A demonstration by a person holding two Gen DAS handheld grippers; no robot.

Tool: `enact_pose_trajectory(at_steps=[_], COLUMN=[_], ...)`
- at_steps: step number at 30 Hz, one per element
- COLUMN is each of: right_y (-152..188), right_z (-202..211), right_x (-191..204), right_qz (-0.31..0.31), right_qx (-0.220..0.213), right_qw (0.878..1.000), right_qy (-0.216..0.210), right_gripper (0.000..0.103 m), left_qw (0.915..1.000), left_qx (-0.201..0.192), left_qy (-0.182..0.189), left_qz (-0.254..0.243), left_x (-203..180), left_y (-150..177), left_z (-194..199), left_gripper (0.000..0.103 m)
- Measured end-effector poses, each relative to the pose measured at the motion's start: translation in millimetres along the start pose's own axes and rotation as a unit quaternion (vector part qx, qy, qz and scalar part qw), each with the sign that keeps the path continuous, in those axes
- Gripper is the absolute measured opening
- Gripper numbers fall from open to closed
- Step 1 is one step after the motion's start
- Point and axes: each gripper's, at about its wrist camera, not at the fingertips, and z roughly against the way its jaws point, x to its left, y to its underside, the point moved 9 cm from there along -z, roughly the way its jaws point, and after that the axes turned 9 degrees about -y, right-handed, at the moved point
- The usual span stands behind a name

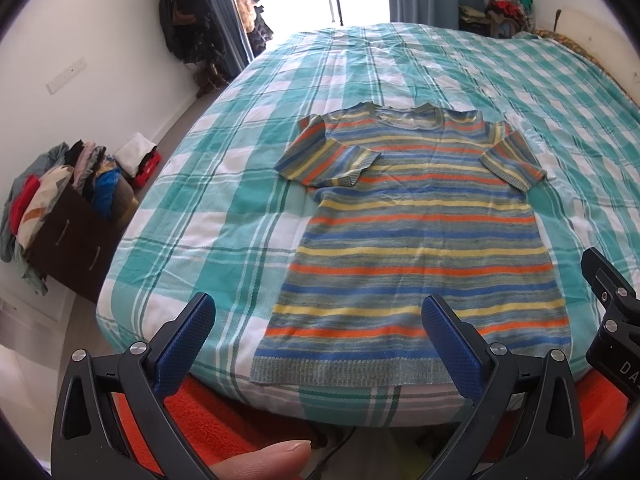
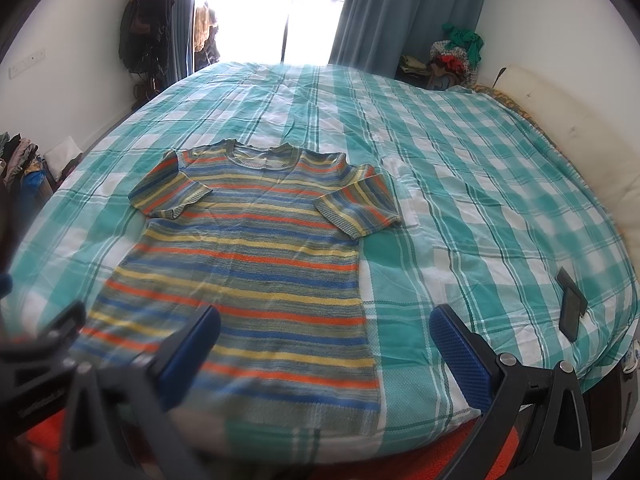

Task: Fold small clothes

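A small striped knit T-shirt in blue, yellow, orange and grey-green lies flat on the bed, collar away from me, hem at the near edge. Both short sleeves are spread out. In the right wrist view the same T-shirt sits left of centre. My left gripper hovers open over the hem's left part, nothing between its blue pads. Over the shirt's lower right corner my right gripper is open too, also empty. The right gripper's black body shows at the right edge of the left wrist view.
The bed has a teal and white checked cover. A dark flat object lies on the bed at the right. A brown drawer unit piled with clothes stands on the floor to the left. An orange fuzzy cloth lies below the bed's near edge.
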Motion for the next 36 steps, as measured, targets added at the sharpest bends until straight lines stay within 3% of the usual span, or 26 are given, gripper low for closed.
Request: enact_pose_trajectory(at_steps=[11,20,24,26,31,36], right_y=[9.2,12.0,11.9,12.4,40.3,54.2], right_z=[-3.1,-6.0,3.4,-0.1,-39.8,-51.1], right_x=[-9.2,-37.5,-62.5,-64.0,-50.8,-40.0], right_qz=[-0.005,-0.029,-0.056,-0.041,-0.052,-0.023], right_qx=[0.003,-0.021,-0.072,-0.084,-0.002,0.010], right_qw=[1.000,0.999,0.996,0.995,0.991,0.995], right_qy=[-0.001,-0.008,-0.015,-0.028,-0.121,-0.099], right_gripper=[0.103,0.103,0.103,0.103,0.103,0.103], left_qw=[0.9997,0.9941,0.9919,0.9910,0.9933,0.9947], left_qx=[0.020,0.007,0.008,0.020,0.028,0.071], left_qy=[0.007,-0.078,-0.093,-0.093,-0.068,-0.034], left_qz=[-0.015,-0.075,-0.086,-0.094,-0.089,-0.066], left_x=[-3.6,16.1,27.8,26.0,11.5,3.0], left_y=[9.3,28.9,32.2,34.8,35.7,46.5], left_z=[-15.9,-48.2,-59.3,-66.1,-72.0,-95.5], left_gripper=[0.103,0.103,0.103,0.103,0.103,0.103])
